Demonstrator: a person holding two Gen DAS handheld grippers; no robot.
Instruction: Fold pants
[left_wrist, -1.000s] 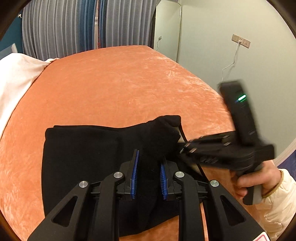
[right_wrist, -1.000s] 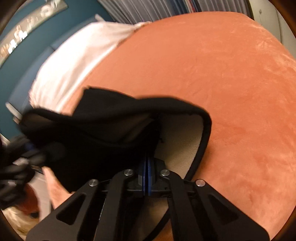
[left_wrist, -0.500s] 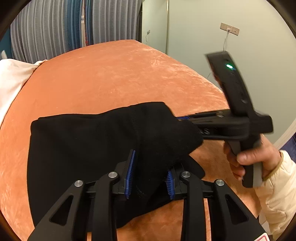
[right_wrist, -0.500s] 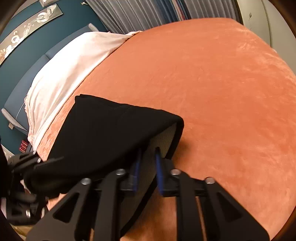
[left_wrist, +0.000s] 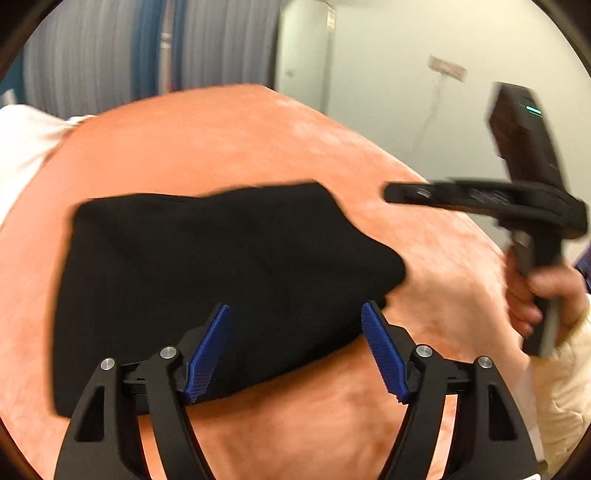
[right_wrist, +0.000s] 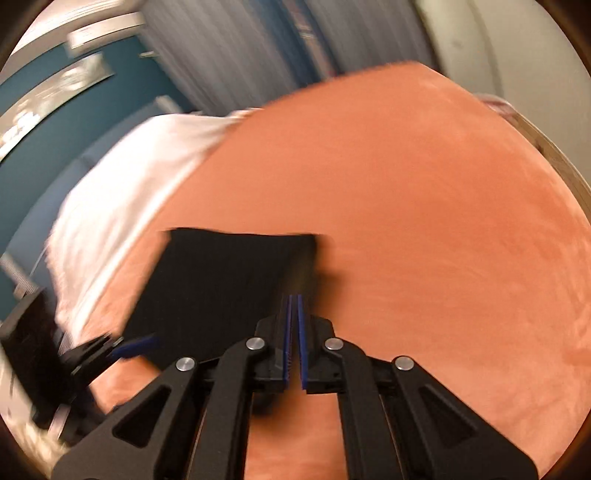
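The black pants (left_wrist: 207, 273) lie folded in a flat stack on the orange bed cover (left_wrist: 258, 147). My left gripper (left_wrist: 295, 314) is open, with its blue pads either side of the stack's near edge and nothing between them held. In the right wrist view the pants (right_wrist: 221, 291) lie ahead and to the left. My right gripper (right_wrist: 293, 306) is shut and empty, raised just right of the stack. It also shows at the right of the left wrist view (left_wrist: 480, 192), clear of the pants.
A white sheet (right_wrist: 122, 206) covers the bed's far left part. Curtains (left_wrist: 147, 55) hang behind the bed. A pale wall with a socket (left_wrist: 447, 68) is on the right. The orange cover (right_wrist: 443, 221) stretches wide to the right of the pants.
Both grippers let go of the pants, which dropped flat onto the stack. The left jaws opened wide. The right gripper pulled back and up, then shut empty.
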